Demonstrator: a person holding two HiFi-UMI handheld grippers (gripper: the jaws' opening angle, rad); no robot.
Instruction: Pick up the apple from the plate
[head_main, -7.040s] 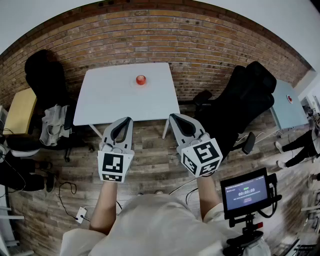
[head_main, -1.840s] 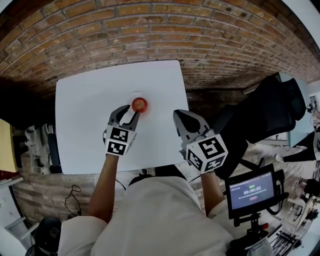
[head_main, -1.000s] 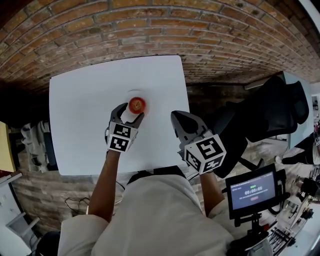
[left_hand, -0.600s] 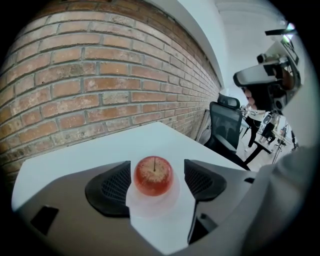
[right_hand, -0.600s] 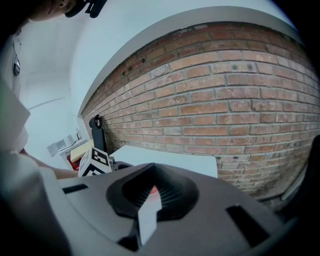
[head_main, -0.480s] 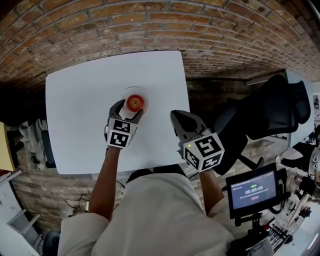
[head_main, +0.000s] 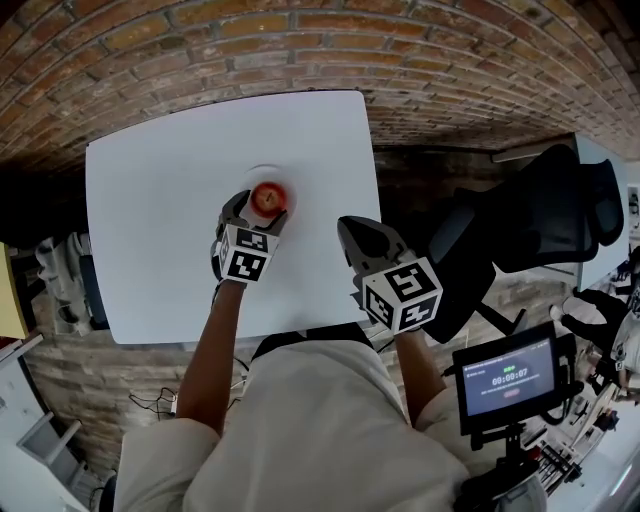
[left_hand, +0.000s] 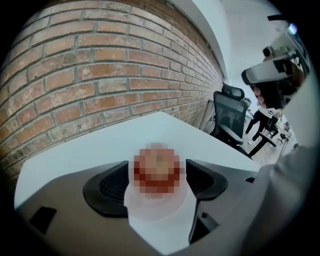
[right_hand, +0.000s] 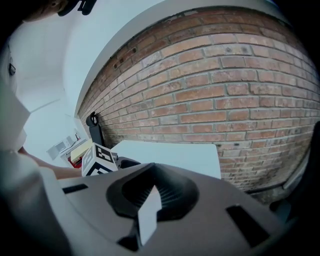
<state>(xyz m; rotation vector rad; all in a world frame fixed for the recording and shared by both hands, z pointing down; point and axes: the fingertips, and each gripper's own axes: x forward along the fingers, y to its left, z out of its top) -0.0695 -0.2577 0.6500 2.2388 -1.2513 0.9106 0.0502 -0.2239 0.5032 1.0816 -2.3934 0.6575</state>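
The right gripper (head_main: 355, 226) hangs over the right side of the tabletop (head_main: 160, 230), its jaws closed together on nothing. To its left, the left gripper (head_main: 258, 210) has its jaws wide, just opened further. They flank the apple (head_main: 268, 197) without clamping it, and the apple sits on the white plate (left_hand: 156, 207) mid-tabletop, before a brick wall (head_main: 300, 40).
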